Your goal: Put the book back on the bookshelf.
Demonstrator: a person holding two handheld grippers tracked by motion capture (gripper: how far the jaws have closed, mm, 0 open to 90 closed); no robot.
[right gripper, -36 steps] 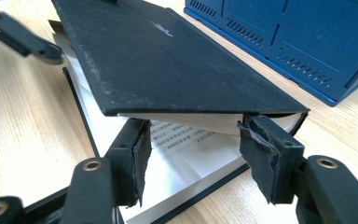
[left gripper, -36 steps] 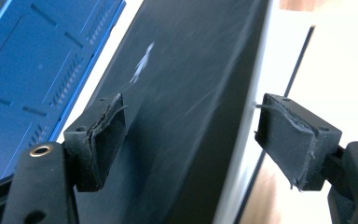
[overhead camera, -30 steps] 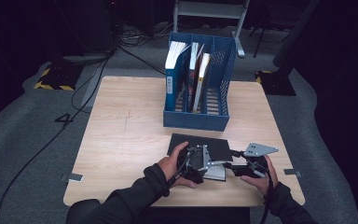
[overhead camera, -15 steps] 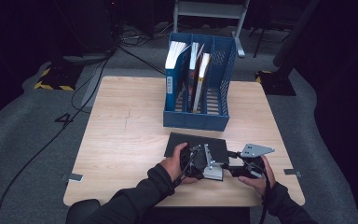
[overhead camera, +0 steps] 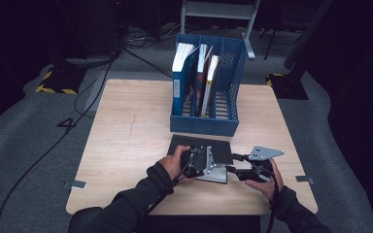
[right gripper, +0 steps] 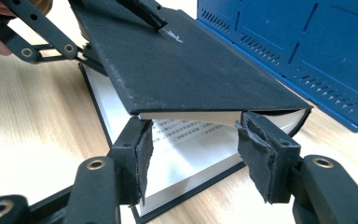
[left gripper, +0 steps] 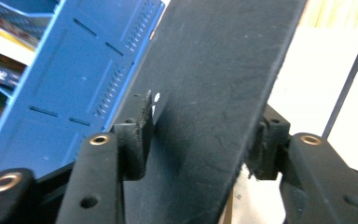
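Observation:
A black hardcover book [overhead camera: 200,146] lies on the table in front of a blue file holder [overhead camera: 209,124]. My left gripper [left gripper: 200,140] has just been closing, and its pads now press the black cover [left gripper: 214,84] between them. In the right gripper view that cover [right gripper: 177,65] is raised off the white pages [right gripper: 191,154], with the left gripper [right gripper: 121,32] clamped on its far edge. My right gripper [right gripper: 200,158] stands open at the book's near edge, the pages showing between its pads. From above, the left gripper [overhead camera: 205,162] and right gripper [overhead camera: 232,167] meet at the book's front edge.
The blue file holder [right gripper: 289,51] holds several upright books [overhead camera: 182,73] and stands just behind the black book. Bare wooden tabletop [overhead camera: 126,126] stretches to the left. Cables [overhead camera: 92,87] run over the grey floor beyond the table's left edge.
The left gripper's jaws have closed onto the book's cover. Both hands have stayed almost where they were at the book's front edge.

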